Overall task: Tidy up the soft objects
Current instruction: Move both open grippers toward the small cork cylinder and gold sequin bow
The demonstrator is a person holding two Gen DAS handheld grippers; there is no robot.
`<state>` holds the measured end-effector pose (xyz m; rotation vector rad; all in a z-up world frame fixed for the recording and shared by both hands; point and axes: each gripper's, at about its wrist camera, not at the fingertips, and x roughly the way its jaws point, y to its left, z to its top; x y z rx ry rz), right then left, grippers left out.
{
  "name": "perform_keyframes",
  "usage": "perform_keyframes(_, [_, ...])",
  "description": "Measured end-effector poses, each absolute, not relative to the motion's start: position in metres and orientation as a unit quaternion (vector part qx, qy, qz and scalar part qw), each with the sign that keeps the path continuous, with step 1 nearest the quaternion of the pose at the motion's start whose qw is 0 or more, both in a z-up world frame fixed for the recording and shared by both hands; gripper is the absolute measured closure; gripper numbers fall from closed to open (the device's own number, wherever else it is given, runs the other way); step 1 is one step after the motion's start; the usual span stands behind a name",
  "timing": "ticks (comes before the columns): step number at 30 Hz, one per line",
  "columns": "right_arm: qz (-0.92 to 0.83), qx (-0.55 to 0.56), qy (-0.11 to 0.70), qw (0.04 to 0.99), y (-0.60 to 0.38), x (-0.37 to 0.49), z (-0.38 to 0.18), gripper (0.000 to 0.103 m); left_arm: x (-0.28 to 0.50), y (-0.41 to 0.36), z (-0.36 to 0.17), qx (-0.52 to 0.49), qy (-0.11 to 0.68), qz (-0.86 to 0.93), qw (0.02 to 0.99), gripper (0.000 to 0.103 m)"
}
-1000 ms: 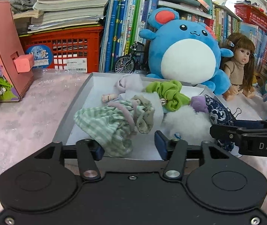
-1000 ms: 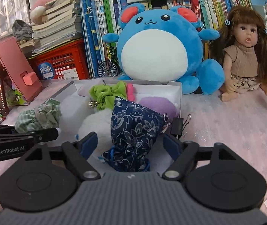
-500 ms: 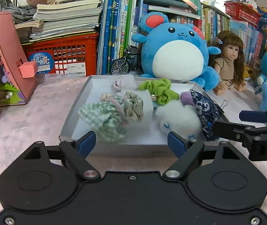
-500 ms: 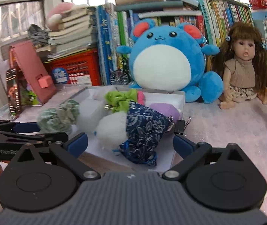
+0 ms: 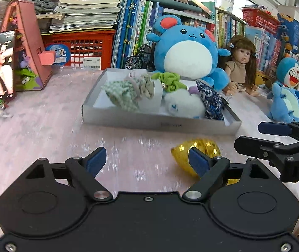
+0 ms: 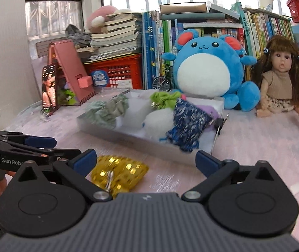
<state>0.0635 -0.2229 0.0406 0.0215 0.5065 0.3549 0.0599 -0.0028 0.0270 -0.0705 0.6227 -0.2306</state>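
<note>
A shallow white box [image 5: 159, 122] [image 6: 149, 145] on the pink table holds soft things: a green checked scrunchie [image 5: 122, 93], a lime scrunchie [image 5: 168, 80], a white fluffy toy [image 5: 185, 104] and a navy floral pouch [image 5: 211, 99] [image 6: 188, 121]. A gold sequin pouch [image 5: 204, 147] [image 6: 120, 173] lies on the table in front of the box. My left gripper [image 5: 147, 160] is open and empty, its right finger in front of the gold pouch. My right gripper [image 6: 146, 160] is open and empty, the gold pouch by its left finger.
A big blue plush [image 5: 188, 50], a doll [image 5: 241, 67] and a blue cat plush [image 5: 286, 92] sit behind and right of the box. A pink house stand with a phone [image 5: 2, 63] is at the left. Books and a red crate [image 5: 80, 48] line the back.
Both grippers have pulled back from the box and away from the things in it. The gold pouch on the table in front of the box has come into view.
</note>
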Motion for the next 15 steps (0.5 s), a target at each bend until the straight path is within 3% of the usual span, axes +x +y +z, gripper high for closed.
perform_keyframes(13, [0.163, 0.006, 0.242, 0.956, -0.216, 0.021, 0.024, 0.000, -0.005, -0.002, 0.011, -0.026, 0.309, -0.126, 0.942, 0.018])
perform_keyframes(15, [0.162, 0.007, 0.242, 0.957, -0.215, 0.019, 0.022, 0.000, -0.007, -0.002, 0.008, -0.032, 0.314, -0.128, 0.940, 0.022])
